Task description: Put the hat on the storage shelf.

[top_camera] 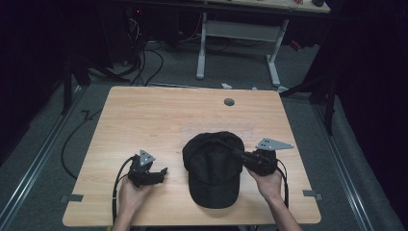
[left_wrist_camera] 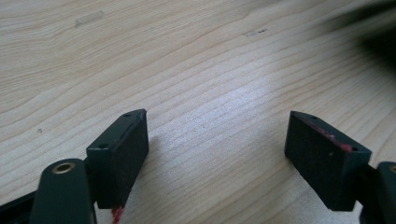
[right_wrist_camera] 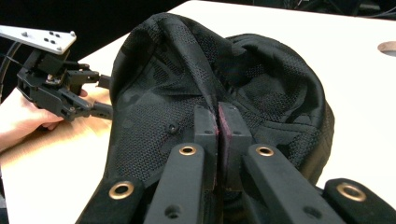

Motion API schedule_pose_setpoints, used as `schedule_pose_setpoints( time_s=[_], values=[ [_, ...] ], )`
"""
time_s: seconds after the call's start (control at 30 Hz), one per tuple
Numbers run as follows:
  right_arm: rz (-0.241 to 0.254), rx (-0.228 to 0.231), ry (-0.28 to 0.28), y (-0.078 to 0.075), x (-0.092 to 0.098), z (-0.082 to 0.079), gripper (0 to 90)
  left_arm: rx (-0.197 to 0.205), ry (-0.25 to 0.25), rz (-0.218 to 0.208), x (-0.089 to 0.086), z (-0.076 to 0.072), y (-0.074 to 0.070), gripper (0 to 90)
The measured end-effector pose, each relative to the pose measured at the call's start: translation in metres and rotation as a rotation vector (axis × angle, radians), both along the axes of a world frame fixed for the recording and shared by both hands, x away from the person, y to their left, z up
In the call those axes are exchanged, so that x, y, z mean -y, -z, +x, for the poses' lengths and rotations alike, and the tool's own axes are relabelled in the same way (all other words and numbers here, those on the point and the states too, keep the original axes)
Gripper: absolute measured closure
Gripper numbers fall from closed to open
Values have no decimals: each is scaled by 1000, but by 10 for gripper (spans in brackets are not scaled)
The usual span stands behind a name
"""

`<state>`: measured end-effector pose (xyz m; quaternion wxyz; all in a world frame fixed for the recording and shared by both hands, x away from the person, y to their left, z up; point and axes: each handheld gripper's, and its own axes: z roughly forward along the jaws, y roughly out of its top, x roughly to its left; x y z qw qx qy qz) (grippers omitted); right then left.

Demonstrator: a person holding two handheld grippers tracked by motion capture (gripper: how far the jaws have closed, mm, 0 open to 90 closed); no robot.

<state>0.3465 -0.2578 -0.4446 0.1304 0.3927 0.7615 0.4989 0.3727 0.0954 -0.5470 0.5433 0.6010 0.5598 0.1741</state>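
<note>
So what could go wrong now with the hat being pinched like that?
The right gripper is shut on just a thin fold of the black mesh baseball cap, so the cloth might slip out if it is lifted further. The pinch could also crease or pull the mesh. The left gripper rests open on the light wooden table, apart from the cap, so nothing steadies the stiff brim; it may drag or swing.

You work in a dark lab: a light wooden tabletop (top_camera: pixel 144 115), grey carpet floor (top_camera: pixel 178 67), trailing black cables (top_camera: pixel 146 60), a white-legged desk (top_camera: pixel 240 33).
</note>
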Motion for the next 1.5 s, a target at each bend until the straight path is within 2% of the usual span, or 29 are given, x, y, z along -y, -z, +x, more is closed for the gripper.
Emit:
schedule_pose_setpoints(
  time_s=[0.13, 0.2, 0.37, 0.4, 0.5, 0.7, 0.83, 0.87, 0.9, 0.93, 1.1, 1.3, 1.33, 1.5],
  values=[
    [6, 13, -4, -4, 2, 0, 877, -12, 12, -11, -1, -1, -1, 219],
    [10, 22, -8, -6, 3, -1, 877, -26, 21, -40, -2, -1, -3, 220],
    [19, 32, -8, -8, 5, -1, 877, -34, 30, -54, -3, -1, -4, 220],
    [23, 35, -7, -9, 6, -1, 877, -48, 43, -74, -1, -2, -5, 215],
    [29, 38, -9, -9, 7, -1, 877, -55, 67, -84, 0, -4, -7, 205],
    [34, 50, -15, -13, 8, -1, 878, -68, 140, -156, 6, -11, -22, 172],
    [37, 67, -23, -18, 8, -1, 877, -58, 202, -201, 11, -17, -37, 164],
    [41, 73, -26, -21, 8, -1, 877, -57, 227, -224, 14, -19, -42, 158],
    [41, 73, -26, -21, 8, -1, 877, -57, 227, -224, 14, -19, -42, 155],
    [44, 79, -28, -23, 9, -1, 877, -56, 254, -236, 17, -21, -49, 154],
    [49, 104, -39, -30, 9, 0, 877, -56, 303, -274, 21, -23, -60, 153],
    [59, 124, -54, -34, 8, 1, 878, -73, 332, -303, 27, -21, -69, 152],
    [61, 125, -55, -34, 8, 2, 877, -80, 344, -319, 28, -20, -71, 153],
    [65, 135, -71, -36, 7, 2, 877, -97, 365, -335, 33, -19, -76, 150]
  ],
)
